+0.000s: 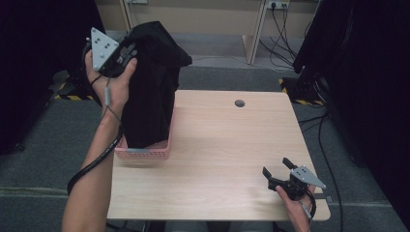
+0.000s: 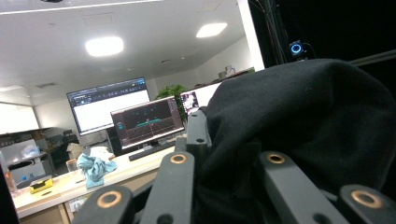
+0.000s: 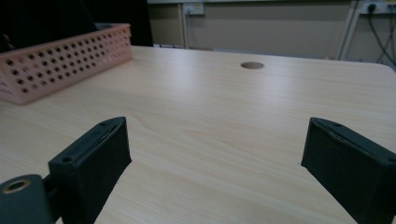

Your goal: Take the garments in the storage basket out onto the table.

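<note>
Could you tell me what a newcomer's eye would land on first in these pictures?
The big black cloth, held up by the left gripper above the pink basket at the table's left edge, with its lower end hanging into the basket. Next, the right gripper, jaws wide apart and holding nothing, low over the near right corner.

Left gripper (image 1: 126, 53) raised high, fingers clamped; right gripper (image 1: 278, 170) low, fingers spread.
</note>
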The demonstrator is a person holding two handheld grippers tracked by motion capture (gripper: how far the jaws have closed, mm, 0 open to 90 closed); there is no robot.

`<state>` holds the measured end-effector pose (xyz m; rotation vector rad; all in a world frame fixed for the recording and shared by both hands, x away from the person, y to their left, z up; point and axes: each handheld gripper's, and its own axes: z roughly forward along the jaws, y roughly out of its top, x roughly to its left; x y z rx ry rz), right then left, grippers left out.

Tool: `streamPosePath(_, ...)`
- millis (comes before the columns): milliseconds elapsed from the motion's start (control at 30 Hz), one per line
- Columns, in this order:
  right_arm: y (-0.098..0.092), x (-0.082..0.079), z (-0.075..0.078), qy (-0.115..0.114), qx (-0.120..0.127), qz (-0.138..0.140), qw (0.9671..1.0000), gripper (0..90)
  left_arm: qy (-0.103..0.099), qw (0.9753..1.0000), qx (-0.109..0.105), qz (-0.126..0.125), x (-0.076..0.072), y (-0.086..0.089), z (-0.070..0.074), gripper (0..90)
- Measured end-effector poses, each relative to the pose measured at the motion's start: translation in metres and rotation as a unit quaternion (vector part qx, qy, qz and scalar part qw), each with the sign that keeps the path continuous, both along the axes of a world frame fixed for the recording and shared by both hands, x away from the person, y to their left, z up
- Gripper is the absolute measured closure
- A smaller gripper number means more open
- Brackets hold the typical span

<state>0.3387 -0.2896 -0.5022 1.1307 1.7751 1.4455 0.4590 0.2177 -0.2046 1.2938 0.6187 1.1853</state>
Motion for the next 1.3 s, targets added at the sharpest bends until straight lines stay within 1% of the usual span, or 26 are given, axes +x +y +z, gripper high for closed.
streamPosePath(167, 0.029, 0.007, 0.023, -0.027, 0.003, 0.046, 0.9986, 7.7, 0.002, 1.0, 0.001, -0.003, 0.0, -0.002, 0.0, 80.9)
streamPosePath(200, 0.029, 0.007, 0.023, -0.027, 0.003, 0.046, 0.9986, 7.7, 0.002, 1.0, 0.001, -0.003, 0.0, -0.002, 0.0, 80.9)
streamPosePath(233, 0.043, 0.012, 0.032, -0.033, 0.008, 0.064, 0.9974, 7.7, 0.002, 1.0, 0.0, -0.004, 0.0, -0.003, -0.001, 80.9)
streamPosePath(267, 0.043, 0.012, 0.032, -0.033, 0.008, 0.064, 0.9974, 7.7, 0.002, 1.0, 0.0, -0.004, 0.0, -0.003, -0.001, 80.9)
streamPosePath(300, 0.056, 0.018, 0.041, -0.039, 0.01, 0.079, 0.9961, 7.7, 0.003, 1.0, 0.003, -0.005, 0.0, -0.003, -0.001, 80.9)
streamPosePath(333, 0.056, 0.018, 0.041, -0.039, 0.01, 0.079, 0.9961, 7.7, 0.003, 1.0, 0.003, -0.005, 0.0, -0.003, -0.001, 80.8)
streamPosePath(400, 0.076, 0.026, 0.052, -0.048, 0.009, 0.101, 0.9936, 7.6, 0.002, 1.0, 0.002, -0.005, 0.0, -0.003, -0.001, 80.8)
streamPosePath(433, 0.076, 0.026, 0.052, -0.048, 0.009, 0.101, 0.9936, 7.6, 0.002, 1.0, 0.001, -0.005, -0.001, -0.002, -0.001, 80.8)
streamPosePath(467, 0.089, 0.031, 0.059, -0.054, 0.008, 0.116, 0.9918, 7.5, 0.002, 1.0, 0.001, -0.005, -0.001, -0.001, -0.001, 80.8)
streamPosePath(500, 0.089, 0.031, 0.059, -0.054, 0.008, 0.116, 0.9918, 7.5, 0.002, 1.0, 0.001, -0.005, -0.001, -0.001, -0.001, 80.8)
streamPosePath(567, 0.109, 0.04, 0.069, -0.061, 0.006, 0.135, 0.9889, 7.3, 0.003, 1.0, 0.001, -0.005, -0.002, -0.001, 0.0, 80.6)
streamPosePath(600, 0.115, 0.043, 0.072, -0.062, 0.007, 0.141, 0.988, 7.3, 0.003, 1.0, 0.005, -0.005, -0.002, 0.0, 0.001, 80.6)
streamPosePath(633, 0.115, 0.043, 0.072, -0.062, 0.007, 0.141, 0.988, 7.3, 0.003, 1.0, 0.005, -0.005, -0.002, 0.0, 0.001, 80.6)
streamPosePath(667, 0.128, 0.049, 0.078, -0.064, 0.011, 0.153, 0.9861, 7.3, 0.002, 1.0, 0.004, -0.004, -0.002, 0.0, 0.001, 80.5)
streamPosePath(700, 0.134, 0.052, 0.081, -0.066, 0.013, 0.158, 0.9851, 7.3, 0.002, 1.0, 0.004, -0.004, -0.002, 0.0, 0.001, 80.5)
streamPosePath(767, 0.148, 0.058, 0.086, -0.068, 0.009, 0.17, 0.983, 7.3, 0.003, 1.0, 0.004, -0.004, -0.003, 0.001, 0.001, 80.6)
streamPosePath(833, 0.162, 0.065, 0.09, -0.069, 0.012, 0.182, 0.9808, 7.3, 0.004, 1.0, 0.007, -0.005, -0.003, 0.001, 0.0, 80.8)
streamPosePath(933, 0.182, 0.075, 0.093, -0.064, 0.012, 0.195, 0.9786, 7.4, 0.004, 0.9999, 0.008, -0.005, -0.003, 0.002, -0.001, 81.3)
streamPosePath(1067, 0.205, 0.088, 0.098, -0.06, 0.014, 0.206, 0.9765, 7.4, 0.001, 1.0, 0.006, -0.005, -0.004, 0.003, -0.003, 82.0)
streamPosePath(1133, 0.215, 0.093, 0.1, -0.058, 0.014, 0.21, 0.9759, 7.3, -0.003, 1.0, 0.007, 0.001, -0.005, 0.004, -0.003, 82.3)
streamPosePath(1167, 0.215, 0.093, 0.1, -0.058, 0.014, 0.21, 0.9759, 7.3, -0.003, 1.0, 0.007, 0.001, -0.005, 0.004, -0.003, 82.4)
streamPosePath(1233, 0.225, 0.096, 0.103, -0.058, 0.015, 0.214, 0.9751, 7.4, -0.004, 1.0, 0.008, 0.0, -0.005, 0.005, -0.002, 82.4)
streamPosePath(1300, 0.227, 0.097, 0.104, -0.059, 0.015, 0.214, 0.9748, 7.3, -0.005, 0.9999, 0.011, 0.001, -0.006, 0.005, -0.001, 82.3)
